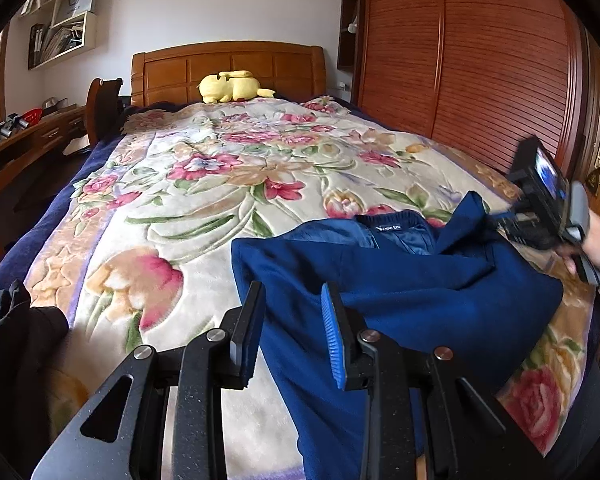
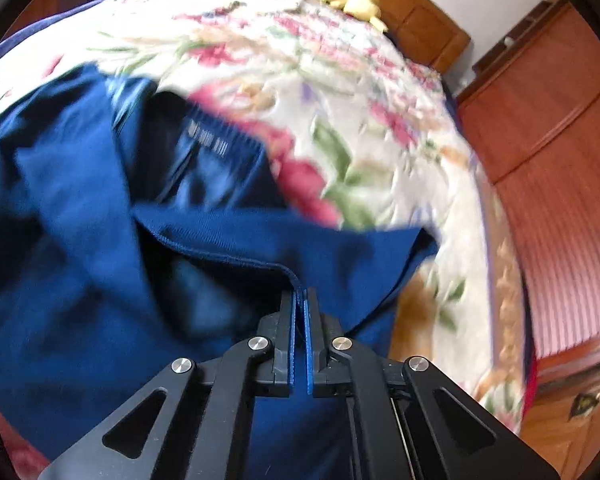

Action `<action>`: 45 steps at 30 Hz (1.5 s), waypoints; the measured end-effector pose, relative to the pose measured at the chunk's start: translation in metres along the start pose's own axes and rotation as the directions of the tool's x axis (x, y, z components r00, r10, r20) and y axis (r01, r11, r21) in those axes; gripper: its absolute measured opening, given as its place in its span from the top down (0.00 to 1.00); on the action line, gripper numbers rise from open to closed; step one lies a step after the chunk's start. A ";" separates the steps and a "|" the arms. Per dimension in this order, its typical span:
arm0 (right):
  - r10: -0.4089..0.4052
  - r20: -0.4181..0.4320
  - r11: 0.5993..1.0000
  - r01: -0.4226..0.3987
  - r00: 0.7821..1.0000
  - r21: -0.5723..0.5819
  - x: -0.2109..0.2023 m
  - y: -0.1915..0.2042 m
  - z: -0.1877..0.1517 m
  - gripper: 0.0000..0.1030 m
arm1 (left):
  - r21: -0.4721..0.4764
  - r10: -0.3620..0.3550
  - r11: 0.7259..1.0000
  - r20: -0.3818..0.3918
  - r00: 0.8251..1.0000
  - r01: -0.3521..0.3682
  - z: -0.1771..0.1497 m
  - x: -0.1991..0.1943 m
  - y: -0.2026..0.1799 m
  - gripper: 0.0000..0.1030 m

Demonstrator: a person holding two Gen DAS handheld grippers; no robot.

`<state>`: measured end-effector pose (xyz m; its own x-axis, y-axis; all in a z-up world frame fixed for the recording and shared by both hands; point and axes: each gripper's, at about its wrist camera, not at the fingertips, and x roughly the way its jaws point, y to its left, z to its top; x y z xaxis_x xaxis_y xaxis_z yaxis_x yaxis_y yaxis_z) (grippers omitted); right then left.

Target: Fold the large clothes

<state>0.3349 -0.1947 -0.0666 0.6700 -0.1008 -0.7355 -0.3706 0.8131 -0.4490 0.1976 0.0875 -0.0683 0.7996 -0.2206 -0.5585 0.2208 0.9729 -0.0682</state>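
A large navy blue garment (image 1: 412,292) lies at the near right of the floral blanket (image 1: 220,184) on the bed, its waistband and label facing up. My left gripper (image 1: 292,300) is open and empty, just above the garment's near left edge. My right gripper (image 2: 301,300) is shut on a hem of the blue garment (image 2: 100,240) and holds a flap lifted over it. In the left wrist view the right gripper (image 1: 496,218) shows at the garment's far right corner, pulling the cloth up.
A yellow plush toy (image 1: 232,86) lies by the wooden headboard (image 1: 228,64). A dark garment (image 1: 16,332) lies at the bed's near left. A wooden wardrobe (image 1: 472,60) stands right of the bed, a desk (image 1: 28,136) to the left.
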 end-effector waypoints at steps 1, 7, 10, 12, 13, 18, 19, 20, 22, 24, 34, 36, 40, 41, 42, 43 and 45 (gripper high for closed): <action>-0.001 0.023 1.000 0.001 1.000 0.001 -0.001 0.000 0.014 0.97 | 0.000 -0.001 1.000 -0.002 1.000 0.001 0.000 0.000 0.000 0.71; -0.021 0.097 1.000 0.022 0.995 -0.017 0.009 0.012 0.071 0.97 | -0.002 -0.001 1.000 -0.018 1.000 0.001 -0.001 0.007 0.003 0.71; -0.012 0.092 1.000 0.010 0.996 0.023 0.024 0.015 0.085 0.96 | -0.008 0.000 1.000 -0.021 1.000 0.000 0.000 0.010 0.007 0.71; 0.012 0.086 0.998 -0.017 0.996 0.056 0.031 0.019 0.092 0.87 | -0.015 0.000 1.000 -0.019 1.000 0.000 0.001 0.011 0.009 0.71; 0.038 0.095 0.996 -0.045 0.995 0.076 0.036 0.019 0.099 0.77 | -0.019 0.000 1.000 -0.016 1.000 0.000 0.002 0.011 0.010 0.71; 0.142 0.160 0.981 -0.160 0.977 0.106 0.028 0.028 0.107 0.52 | -0.032 0.004 0.999 -0.021 1.000 -0.005 0.001 0.014 0.016 0.71; 0.163 0.162 0.979 -0.180 0.973 0.095 0.029 0.032 0.109 0.52 | -0.038 0.007 0.999 -0.025 1.000 -0.008 0.001 0.016 0.018 0.71; 0.188 0.161 0.976 -0.202 0.969 0.079 0.030 0.037 0.111 0.52 | -0.041 0.010 0.999 -0.027 1.000 -0.011 0.000 0.017 0.020 0.71; 0.238 0.155 0.969 -0.246 0.959 0.036 0.036 0.045 0.112 0.52 | -0.047 0.015 0.999 -0.032 0.999 -0.016 -0.001 0.019 0.023 0.71; 0.253 0.141 0.966 -0.258 0.957 0.021 0.047 0.049 0.113 0.52 | -0.052 0.018 0.998 -0.036 0.999 -0.020 -0.002 0.020 0.025 0.71; 0.461 0.024 0.874 -0.459 0.887 0.159 0.097 0.055 0.117 0.61 | -0.058 0.016 0.998 -0.033 0.999 -0.018 0.000 0.022 0.028 0.71; 0.495 0.015 0.858 -0.492 0.869 0.147 0.094 0.060 0.115 0.67 | -0.058 0.016 0.998 -0.035 0.999 -0.018 0.000 0.022 0.028 0.71; 0.433 0.043 0.897 -0.435 0.900 0.077 0.080 0.067 0.114 0.90 | -0.055 0.019 0.998 -0.034 0.999 -0.021 0.000 0.022 0.028 0.71; 0.428 0.067 0.898 -0.433 0.901 0.082 0.075 0.065 0.113 0.90 | -0.054 0.020 0.998 -0.034 0.999 -0.022 0.000 0.021 0.027 0.71; 0.425 0.088 0.899 -0.431 0.901 0.080 0.070 0.064 0.112 0.90 | -0.053 0.022 0.998 -0.032 0.999 -0.023 0.000 0.021 0.028 0.71; 0.428 0.118 0.897 -0.437 0.896 0.070 0.062 0.064 0.110 0.90 | -0.053 0.022 0.998 -0.030 0.999 -0.024 0.000 0.020 0.028 0.71; 0.426 0.149 0.899 -0.437 0.892 0.044 0.051 0.068 0.105 0.90 | -0.055 0.026 0.998 -0.029 0.999 -0.027 -0.001 0.020 0.030 0.71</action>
<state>0.4114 -0.0841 -0.0814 0.5358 0.3423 -0.7718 -0.5974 0.7997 -0.0600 0.2196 0.1129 -0.0822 0.7888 -0.1934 -0.5835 0.1679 0.9809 -0.0982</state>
